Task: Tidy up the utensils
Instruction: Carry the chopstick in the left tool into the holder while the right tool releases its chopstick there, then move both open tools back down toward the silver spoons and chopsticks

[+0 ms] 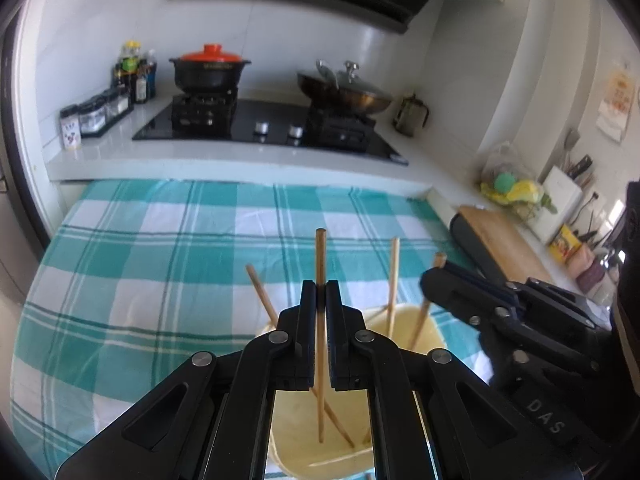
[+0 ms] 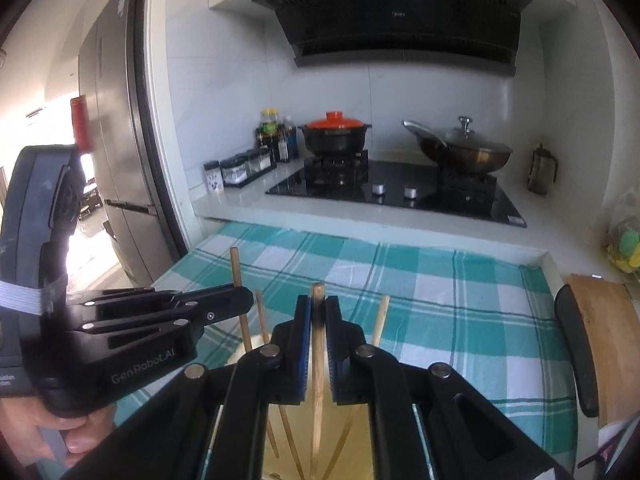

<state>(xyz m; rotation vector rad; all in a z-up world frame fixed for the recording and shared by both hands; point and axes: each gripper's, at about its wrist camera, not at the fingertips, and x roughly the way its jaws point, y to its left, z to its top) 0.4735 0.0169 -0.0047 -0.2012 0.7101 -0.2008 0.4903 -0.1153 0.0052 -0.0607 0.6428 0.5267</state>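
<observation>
A pale yellow holder cup (image 1: 416, 328) stands on the checked cloth with several wooden chopsticks leaning in it. My left gripper (image 1: 320, 292) is shut on one upright chopstick (image 1: 320, 256) whose lower end is inside the cup. My right gripper (image 2: 318, 308) is shut on another upright chopstick (image 2: 318, 352) that also reaches down into the cup (image 2: 356, 436). The right gripper shows in the left wrist view (image 1: 440, 276) at the cup's right side; the left gripper shows in the right wrist view (image 2: 240, 300) at the left. Loose chopsticks (image 1: 394, 276) (image 2: 380, 320) lean in the cup.
A teal and white checked cloth (image 1: 160, 264) covers the counter. Behind it is a raised hob (image 1: 264, 128) with a red-lidded pot (image 1: 210, 68) and a lidded wok (image 1: 344, 88). A wooden cutting board (image 1: 500, 240) lies to the right. A fridge (image 2: 116, 160) stands left.
</observation>
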